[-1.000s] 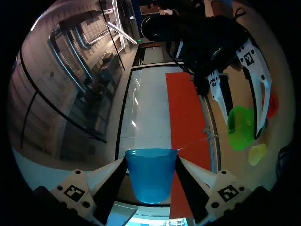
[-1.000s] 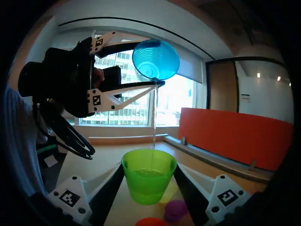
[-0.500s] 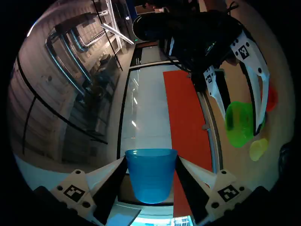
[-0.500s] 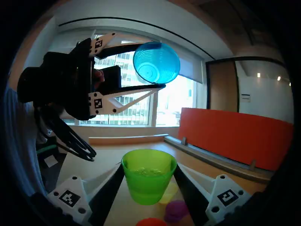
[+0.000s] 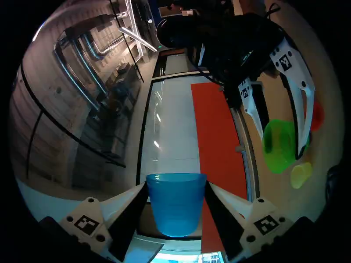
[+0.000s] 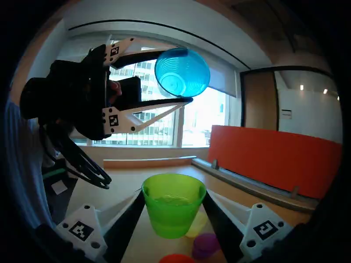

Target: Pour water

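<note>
Left gripper [image 5: 175, 193]: fingers narrowed onto the blue cup [image 5: 175, 206], one finger pressing each side of its wall. Right gripper [image 6: 174, 197]: fingers likewise closed against the green cup [image 6: 173, 215], which sits upright between them with water [image 6: 174, 200] lying partway up. In the right gripper view the blue cup is carried high above the right fingers, well apart from the green cup. It is tipped onto its side so that its mouth faces down and toward the camera. No stream is visible between the two cups, and whether any water is left inside the blue one cannot be told. Judged from this, the pour is at or near its end. To finish it well, the green cup should be held level directly beneath the blue cup's lower lip until any dripping ends. The blue cup should then be rolled back upright slowly, without loosening either grip. Just behind the green cup, past the right fingertips, stands a yellow cup [image 6: 198, 220]. Below the fingertips, nearer the camera, a purple cup [image 6: 205, 245] and the rim of a red cup [image 6: 175, 258] rest on the table [image 6: 118, 184]. These crowd the spot under the right fingers and would obstruct setting the green cup straight down. Farther beyond the fingers, to the right, runs an orange partition [image 6: 276, 158]; ahead is a window [image 6: 149, 136].
</note>
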